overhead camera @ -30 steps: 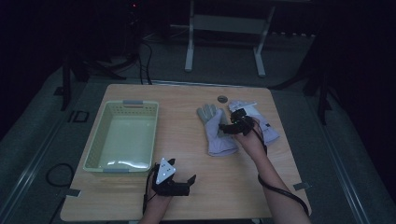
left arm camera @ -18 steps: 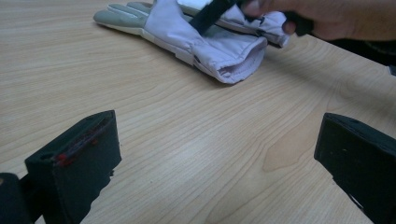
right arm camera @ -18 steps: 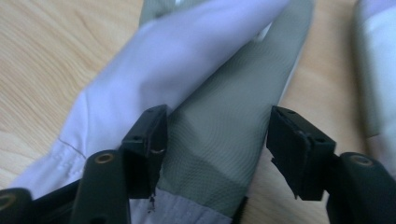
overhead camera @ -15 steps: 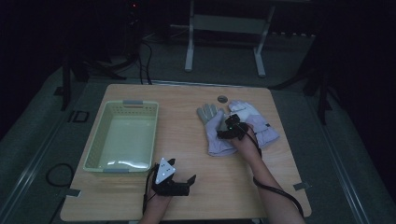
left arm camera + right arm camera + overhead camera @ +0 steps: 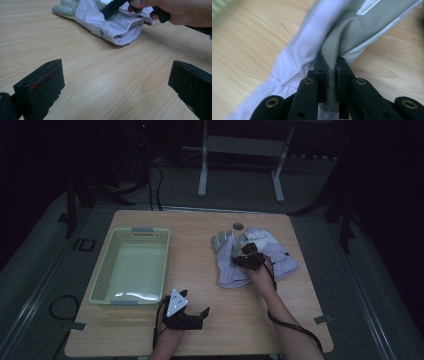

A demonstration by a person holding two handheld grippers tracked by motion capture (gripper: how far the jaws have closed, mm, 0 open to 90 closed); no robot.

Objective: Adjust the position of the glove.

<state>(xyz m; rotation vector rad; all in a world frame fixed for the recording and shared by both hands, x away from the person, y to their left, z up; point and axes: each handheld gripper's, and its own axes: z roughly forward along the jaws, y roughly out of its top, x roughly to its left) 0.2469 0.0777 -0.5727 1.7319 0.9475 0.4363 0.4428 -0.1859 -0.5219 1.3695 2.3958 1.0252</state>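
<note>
Two pale work gloves lie side by side at the table's far right, one (image 5: 226, 265) to the left of the other (image 5: 282, 256). My right gripper (image 5: 244, 254) sits on them. Its jaws have just been closing, and they are now shut on a fold of grey palm fabric (image 5: 359, 27) with the white cuff cloth (image 5: 312, 45) beside it. My left gripper (image 5: 195, 302) rests near the table's front edge, open, with bare wood between its jaws (image 5: 117, 85). From there the nearer glove (image 5: 100, 17) lies ahead under the right hand.
A pale green plastic basket (image 5: 107, 275) stands on the left half of the table. A small round object (image 5: 238, 225) lies just beyond the gloves. Dark floor, cables and a metal stand surround the table.
The right gripper has slid a little left and nearer over the gloves and closed on the grey fabric. The left gripper has stayed where it was.
</note>
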